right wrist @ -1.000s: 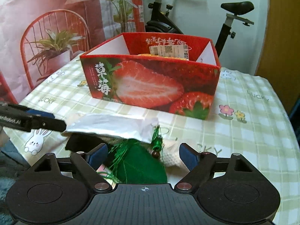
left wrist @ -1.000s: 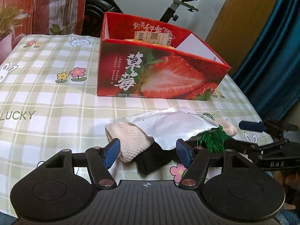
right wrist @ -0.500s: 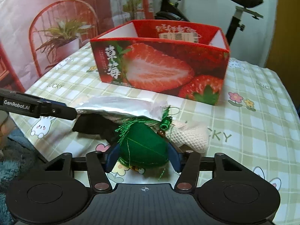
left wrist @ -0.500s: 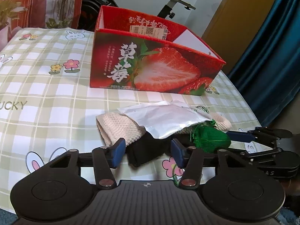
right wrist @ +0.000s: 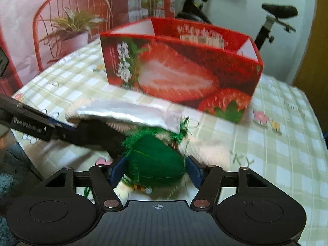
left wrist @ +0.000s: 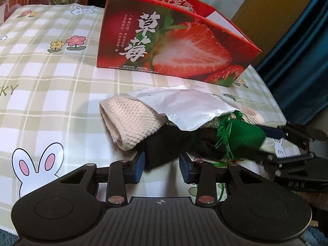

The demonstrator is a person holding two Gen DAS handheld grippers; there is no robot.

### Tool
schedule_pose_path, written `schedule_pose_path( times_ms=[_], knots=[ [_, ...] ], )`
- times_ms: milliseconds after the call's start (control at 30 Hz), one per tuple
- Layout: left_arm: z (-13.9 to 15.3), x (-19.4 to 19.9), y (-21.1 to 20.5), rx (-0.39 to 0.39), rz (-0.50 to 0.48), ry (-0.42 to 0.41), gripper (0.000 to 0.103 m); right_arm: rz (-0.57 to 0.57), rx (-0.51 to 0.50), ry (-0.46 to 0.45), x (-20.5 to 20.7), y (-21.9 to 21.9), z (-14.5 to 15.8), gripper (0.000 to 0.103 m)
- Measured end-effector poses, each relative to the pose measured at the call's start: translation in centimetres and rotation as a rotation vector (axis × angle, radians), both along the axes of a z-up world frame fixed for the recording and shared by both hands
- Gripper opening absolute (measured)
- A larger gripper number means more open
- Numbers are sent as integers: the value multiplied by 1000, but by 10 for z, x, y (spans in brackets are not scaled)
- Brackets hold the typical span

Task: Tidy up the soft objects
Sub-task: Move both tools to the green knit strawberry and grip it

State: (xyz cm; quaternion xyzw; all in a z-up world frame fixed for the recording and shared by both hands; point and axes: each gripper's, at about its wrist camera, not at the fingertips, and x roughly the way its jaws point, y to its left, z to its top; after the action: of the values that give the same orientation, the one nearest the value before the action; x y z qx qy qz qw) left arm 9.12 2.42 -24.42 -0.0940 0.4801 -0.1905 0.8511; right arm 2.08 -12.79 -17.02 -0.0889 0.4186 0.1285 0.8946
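A pile of soft things lies in front of the red strawberry box (left wrist: 174, 41) (right wrist: 180, 69): a cream knitted piece (left wrist: 131, 121), a black cloth (left wrist: 164, 143) and a white plastic pouch (left wrist: 184, 106) (right wrist: 127, 112). My right gripper (right wrist: 153, 170) is shut on a green tasselled pouch (right wrist: 155, 162), which also shows in the left wrist view (left wrist: 244, 137), lifted a little off the pile. My left gripper (left wrist: 162, 164) has its jaws narrowed around the near end of the black cloth; a gap shows beside the right pad.
The checked tablecloth (left wrist: 51, 86) with rabbits and flowers covers the table. The table's right edge (left wrist: 274, 106) drops to a blue curtain. A red chair with a plant (right wrist: 69, 28) and an exercise bike (right wrist: 274, 18) stand behind the box.
My right gripper closed on the green pouch and lifted it slightly. My left gripper moved forward to the black cloth and its jaws narrowed around it.
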Motion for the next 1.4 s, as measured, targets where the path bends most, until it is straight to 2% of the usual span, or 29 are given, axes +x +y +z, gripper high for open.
schedule_pose_path(
  times_ms=[100, 200, 633, 767, 933, 967, 1033, 1100, 1167, 1400],
  knots=[
    [-5, 3, 2, 2, 12, 18, 39, -27, 47, 26, -2, -8, -5, 62],
    [-6, 3, 3, -12, 22, 17, 38, -28, 86, 40, -3, -11, -7, 57],
    [-8, 1, 11, -44, 55, 16, 38, 61, 172, -25, -2, 5, 15, 53],
    [-8, -1, 16, -93, 75, 18, 38, 114, 177, -6, 4, 18, 13, 53],
    [1, -6, 23, -155, 94, -24, 39, 187, 153, 15, 18, 41, 0, 54],
    [4, -6, 24, -178, 87, -38, 40, 193, 149, 9, 20, 44, -1, 54],
    [7, -6, 24, -216, 69, -53, 50, 194, 141, -4, 22, 47, -2, 54],
    [11, -6, 20, -235, 45, -66, 51, 189, 137, -10, 20, 48, -3, 55],
    [13, -5, 13, -226, 14, -68, 51, 183, 133, -13, 17, 46, -3, 58],
    [13, 3, -14, -184, -86, -51, 51, 130, 137, -3, 10, 35, -5, 58]
  ],
)
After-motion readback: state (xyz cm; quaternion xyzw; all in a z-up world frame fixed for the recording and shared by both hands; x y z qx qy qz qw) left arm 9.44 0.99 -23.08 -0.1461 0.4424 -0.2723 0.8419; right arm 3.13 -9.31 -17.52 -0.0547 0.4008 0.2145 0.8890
